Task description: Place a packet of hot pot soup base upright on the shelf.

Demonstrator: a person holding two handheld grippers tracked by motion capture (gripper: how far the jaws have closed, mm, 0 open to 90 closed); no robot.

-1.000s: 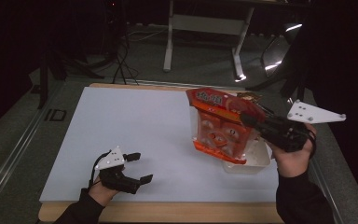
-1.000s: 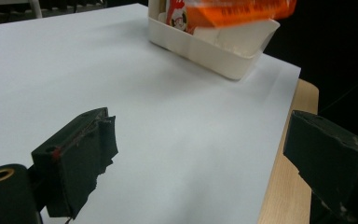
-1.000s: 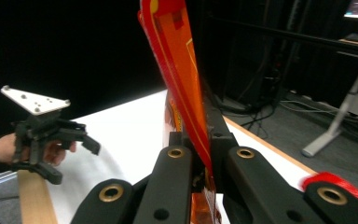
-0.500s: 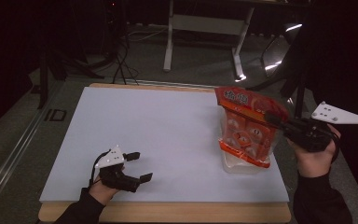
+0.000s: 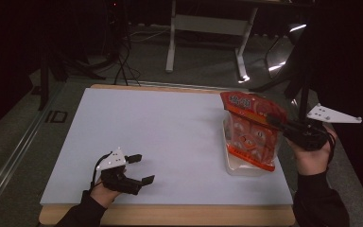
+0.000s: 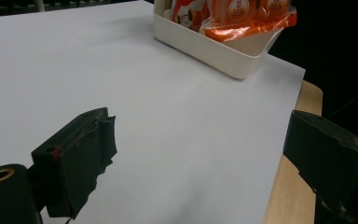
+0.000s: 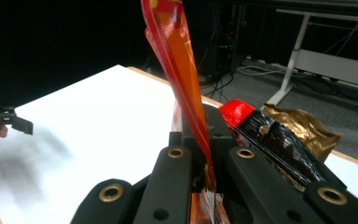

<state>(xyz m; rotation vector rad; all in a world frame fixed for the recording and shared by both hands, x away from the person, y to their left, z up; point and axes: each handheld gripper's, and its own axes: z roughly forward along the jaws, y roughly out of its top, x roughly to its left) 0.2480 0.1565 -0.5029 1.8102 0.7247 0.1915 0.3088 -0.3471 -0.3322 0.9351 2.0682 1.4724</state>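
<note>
Right gripper [image 5: 275, 122]: jaws clamped on the upper side edge of the orange snack bag [image 5: 251, 130]; in the right gripper view the thin orange film [image 7: 182, 79] rises straight up out of the closed jaws.
Right hand [image 5: 312, 153]: just behind its gripper, off the table's right edge, dark sleeve below it.
Orange snack bag: hangs from the right gripper's jaws toward the table's middle, upright and a little tilted, clear front with round orange packets inside; its lower end sits in the white bin [image 5: 246, 166].
White bin: directly below the held bag, near the right gripper, on the white table top [image 5: 160, 137]; in the left gripper view it stands far ahead of the jaws, with the bag's orange bottom seam [image 6: 242, 28] lying over its rim [image 6: 214, 46].
Other packets: in the right gripper view a red-and-black wrapper [image 7: 265, 135] and a gold foil one [image 7: 307, 123] lie just beside the right jaw.
Left gripper [image 5: 139, 168]: jaws spread wide with nothing between them, low over the near left part of the table top, well apart from bag and bin.
Left hand [image 5: 101, 191]: behind its gripper at the near table edge.
Left gripper view: bare white surface [image 6: 168, 121] between the two black jaws, the wooden table edge [image 6: 284, 186] beside the right-hand one.
</note>
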